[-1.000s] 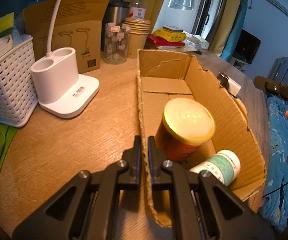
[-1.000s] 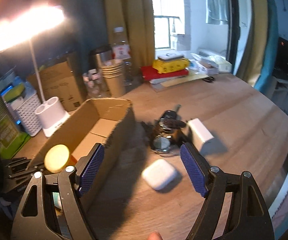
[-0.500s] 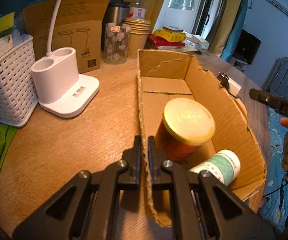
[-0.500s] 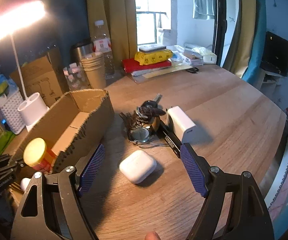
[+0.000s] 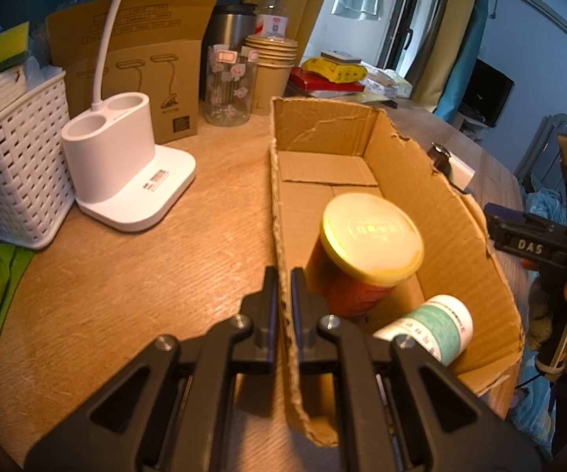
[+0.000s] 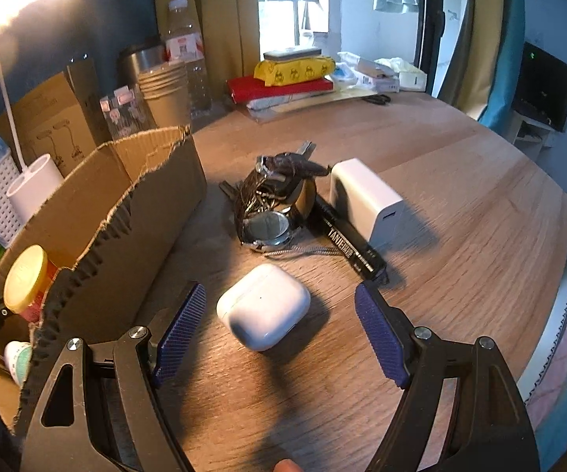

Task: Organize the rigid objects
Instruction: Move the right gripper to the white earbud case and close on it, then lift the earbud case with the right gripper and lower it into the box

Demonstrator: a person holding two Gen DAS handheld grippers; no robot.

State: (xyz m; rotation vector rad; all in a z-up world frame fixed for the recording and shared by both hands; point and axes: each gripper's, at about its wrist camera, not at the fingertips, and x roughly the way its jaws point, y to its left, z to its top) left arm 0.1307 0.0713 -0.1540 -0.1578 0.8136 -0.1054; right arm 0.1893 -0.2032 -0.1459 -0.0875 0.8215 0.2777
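— What's the left gripper (image 5: 282, 287) doing?
— Clamping the wall of the cardboard box (image 5: 283, 259), a jar (image 5: 366, 253) sitting inside.
— And the right gripper (image 6: 281, 326)?
— Gaping wide, an earbud case (image 6: 264, 306) lying untouched between its pads on the table (image 6: 460, 181)

The table (image 6: 460, 165) is pale wood with a visible grain and a soft matt sheen. At left of the right wrist view, the cardboard box (image 6: 157, 181) is plain brown corrugated board, its torn upper edges rough and fluted. The earbud case (image 6: 263, 306) at lower centre is smooth, glossy white plastic; the charger block (image 6: 366, 200) above it is white plastic, more satin. Between them the black marker (image 6: 350, 247) looks matt, and the wristwatch (image 6: 271, 224) is shiny polished metal. In the left wrist view, the jar's yellow lid (image 5: 372, 236) is smooth glossy plastic, the lamp base (image 5: 126, 165) matt white plastic, and the basket (image 5: 15, 161) at left woven-look white plastic.
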